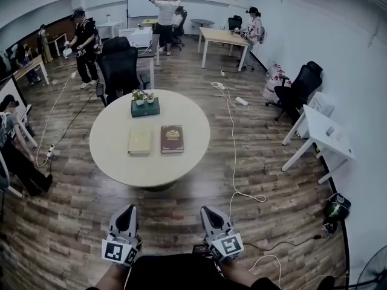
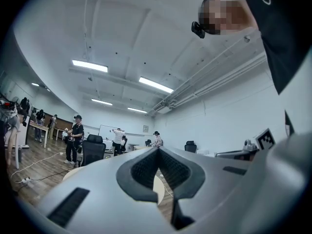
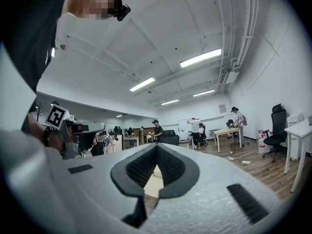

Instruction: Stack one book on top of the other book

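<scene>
Two books lie side by side on the round beige table (image 1: 115,156) in the head view: a pale yellow book (image 1: 139,142) on the left and a dark red book (image 1: 172,139) on the right. My left gripper (image 1: 126,212) and right gripper (image 1: 211,214) are held low at the bottom of that view, well short of the table, both shut with nothing between the jaws. In the left gripper view my left gripper (image 2: 158,150) points level towards the table's edge. In the right gripper view my right gripper (image 3: 156,146) does the same. No book shows in either gripper view.
A small green planter box (image 1: 145,106) stands at the table's far side. A black office chair (image 1: 119,65) is behind the table. A white cable (image 1: 232,138) trails over the wooden floor to the right. White tables (image 1: 323,132) and several people stand around the room.
</scene>
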`<state>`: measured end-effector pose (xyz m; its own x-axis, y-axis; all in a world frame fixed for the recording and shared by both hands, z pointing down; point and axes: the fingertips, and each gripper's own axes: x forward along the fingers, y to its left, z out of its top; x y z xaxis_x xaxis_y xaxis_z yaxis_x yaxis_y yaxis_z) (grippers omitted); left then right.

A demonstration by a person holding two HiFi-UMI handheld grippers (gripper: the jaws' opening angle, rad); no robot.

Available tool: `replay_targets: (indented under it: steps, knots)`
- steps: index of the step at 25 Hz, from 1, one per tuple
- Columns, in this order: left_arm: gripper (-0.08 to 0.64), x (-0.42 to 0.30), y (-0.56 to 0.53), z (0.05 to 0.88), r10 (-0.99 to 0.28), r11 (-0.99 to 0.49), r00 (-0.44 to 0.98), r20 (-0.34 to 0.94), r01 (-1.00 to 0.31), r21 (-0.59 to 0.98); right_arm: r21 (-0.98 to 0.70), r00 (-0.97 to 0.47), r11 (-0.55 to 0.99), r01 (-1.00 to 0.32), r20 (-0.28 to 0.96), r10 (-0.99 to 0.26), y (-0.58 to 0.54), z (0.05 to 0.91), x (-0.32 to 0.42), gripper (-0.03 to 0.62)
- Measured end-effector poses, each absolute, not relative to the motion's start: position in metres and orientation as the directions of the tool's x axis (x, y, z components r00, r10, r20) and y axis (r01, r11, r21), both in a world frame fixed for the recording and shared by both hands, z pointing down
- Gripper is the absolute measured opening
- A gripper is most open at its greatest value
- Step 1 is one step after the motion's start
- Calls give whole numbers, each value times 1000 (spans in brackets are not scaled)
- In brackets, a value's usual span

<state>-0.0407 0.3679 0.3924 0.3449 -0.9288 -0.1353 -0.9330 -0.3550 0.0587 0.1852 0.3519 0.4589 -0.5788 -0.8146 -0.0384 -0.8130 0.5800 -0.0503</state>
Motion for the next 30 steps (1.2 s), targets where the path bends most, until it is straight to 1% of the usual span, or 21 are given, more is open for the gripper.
replay_targets:
  steps: [5,8,11,16,23,30]
  knots:
    - [5,-23,334,399,-938,-333,326,-115,-942,49,-56,-585,586,-809,-36,-810,318,465,205,5]
    - [5,-20,306,403,-937,-336,329,-115,-941,44,-63,-580,583,-810,-51,-813,292,469,210,5]
    - [5,-23,270,410,-934,-345,337,-121,-937,51,-68,-572,573,-817,-40,-820,261,476,207,5]
    - [5,-46,187,418,-921,-376,366,-132,-924,67,-41,-548,548,-835,-23,-836,190,481,184,5]
    - [5,-82,51,419,-885,-459,447,-128,-884,92,-8,-485,485,-875,0,-875,69,471,144,5]
    - [5,-112,-64,433,-855,-519,509,-105,-844,135,13,-434,435,-901,36,-900,-39,472,105,5]
